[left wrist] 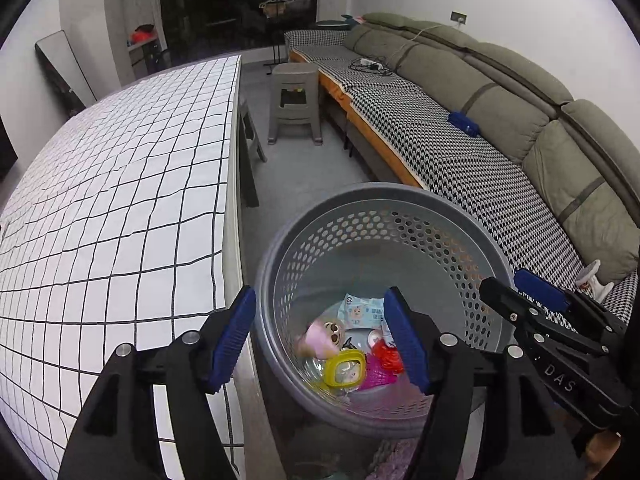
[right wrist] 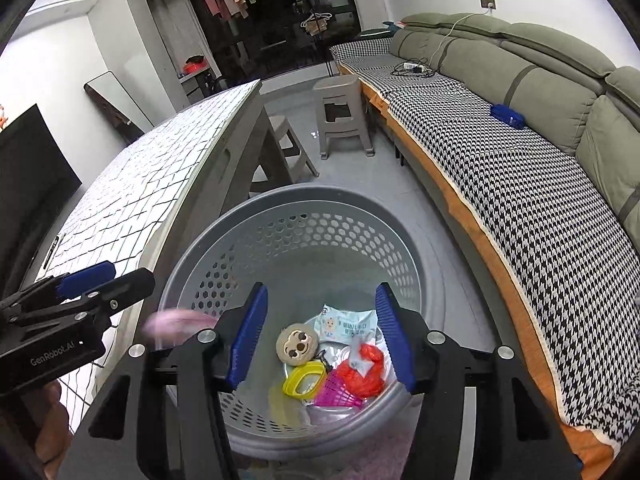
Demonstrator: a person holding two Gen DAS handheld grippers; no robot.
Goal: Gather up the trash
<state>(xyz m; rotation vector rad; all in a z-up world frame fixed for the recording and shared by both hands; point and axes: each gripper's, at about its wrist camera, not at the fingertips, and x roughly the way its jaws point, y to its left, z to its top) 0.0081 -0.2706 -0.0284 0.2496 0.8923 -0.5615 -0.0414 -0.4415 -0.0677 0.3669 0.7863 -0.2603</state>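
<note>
Left wrist view: left gripper (left wrist: 320,338) fingers wide apart, holding nothing, above the gray basket (left wrist: 472,216) that stands on the floor at the bench (left wrist: 120,184) edge. Trash in the basket bottom: yellow ring (left wrist: 344,368), red wrapper (left wrist: 388,356), wipes packet (left wrist: 362,312).

Right wrist view: right gripper (right wrist: 322,336) fingers also spread, nothing held, over the same basket (right wrist: 224,240). Blurred pink item (right wrist: 176,324) near the basket's left rim.
</note>
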